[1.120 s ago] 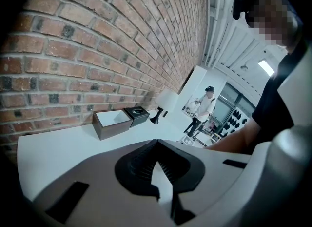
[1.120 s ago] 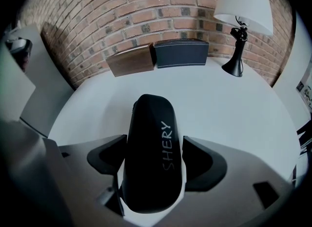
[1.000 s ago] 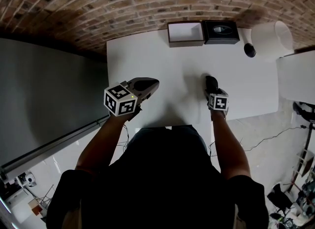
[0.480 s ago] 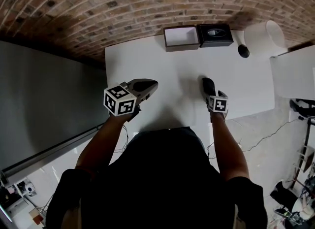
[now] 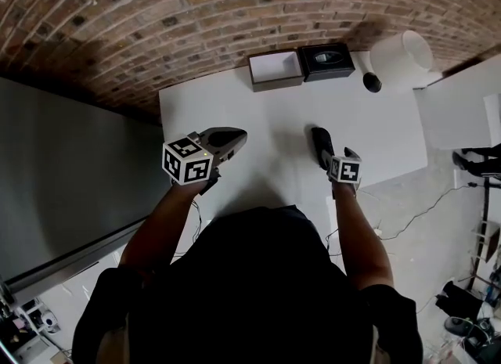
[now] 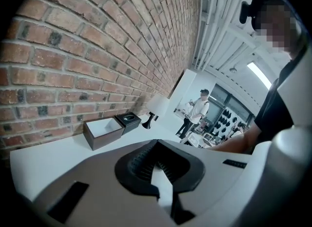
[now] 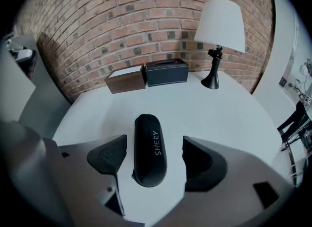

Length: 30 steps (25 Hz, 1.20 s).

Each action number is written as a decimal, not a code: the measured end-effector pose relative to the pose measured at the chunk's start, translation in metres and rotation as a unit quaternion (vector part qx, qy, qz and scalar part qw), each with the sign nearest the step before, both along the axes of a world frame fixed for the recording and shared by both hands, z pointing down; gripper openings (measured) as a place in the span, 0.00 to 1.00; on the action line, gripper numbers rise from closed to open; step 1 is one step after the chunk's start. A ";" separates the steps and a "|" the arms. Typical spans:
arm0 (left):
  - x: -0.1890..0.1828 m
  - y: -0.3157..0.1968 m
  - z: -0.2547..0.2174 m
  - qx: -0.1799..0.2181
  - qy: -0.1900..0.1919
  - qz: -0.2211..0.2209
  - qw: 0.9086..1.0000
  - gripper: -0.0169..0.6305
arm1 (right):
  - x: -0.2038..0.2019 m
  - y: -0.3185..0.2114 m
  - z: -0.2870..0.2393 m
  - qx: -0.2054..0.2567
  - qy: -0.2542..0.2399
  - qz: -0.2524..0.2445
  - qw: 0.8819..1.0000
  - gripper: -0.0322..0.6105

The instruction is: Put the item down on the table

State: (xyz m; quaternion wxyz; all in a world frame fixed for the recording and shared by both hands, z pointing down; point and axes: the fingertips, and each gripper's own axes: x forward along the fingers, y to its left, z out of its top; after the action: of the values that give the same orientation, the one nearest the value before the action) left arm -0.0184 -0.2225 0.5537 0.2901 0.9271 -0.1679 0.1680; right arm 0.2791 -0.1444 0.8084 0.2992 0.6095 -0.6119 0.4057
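A black glasses case [image 7: 150,149] printed "SHERY" lies flat on the white table [image 7: 229,118], pointing away from me. My right gripper [image 7: 155,158] stands open around its near end, with a gap between the case and each pad. From the head view the case [image 5: 320,145] sticks out ahead of the right gripper [image 5: 326,156] near the table's front edge. My left gripper [image 5: 232,137] hovers over the table's front left part. Its jaws are shut with nothing between them, as the left gripper view [image 6: 157,165] shows.
At the table's back stand an open brown box [image 5: 275,69], a black tissue box [image 5: 328,61] and a lamp [image 5: 401,55] with a white shade, against a brick wall. A dark grey panel lies left of the table. A person [image 6: 194,113] stands far off.
The head view has drifted, so everything sits a little further left in the picture. Case and both grippers keep their places on the table.
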 end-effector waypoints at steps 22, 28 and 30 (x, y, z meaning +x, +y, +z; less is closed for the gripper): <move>0.013 0.017 -0.022 0.029 0.016 0.045 0.998 0.05 | -0.026 -0.005 -0.150 0.158 -0.007 -0.020 0.987 0.52; 0.013 0.022 -0.032 0.044 0.027 0.048 0.998 0.05 | -0.038 -0.005 -0.198 0.205 -0.008 -0.029 0.978 0.47; 0.013 0.024 -0.038 0.048 0.033 0.048 0.997 0.05 | -0.042 -0.004 -0.212 0.216 -0.007 -0.033 0.976 0.45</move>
State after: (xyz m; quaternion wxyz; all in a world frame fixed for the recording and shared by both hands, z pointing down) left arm -0.0053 -0.1989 0.5159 0.2423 0.9519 -0.1215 0.1429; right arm 0.2371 -0.1485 0.5965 0.1697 0.6365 -0.7067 0.2582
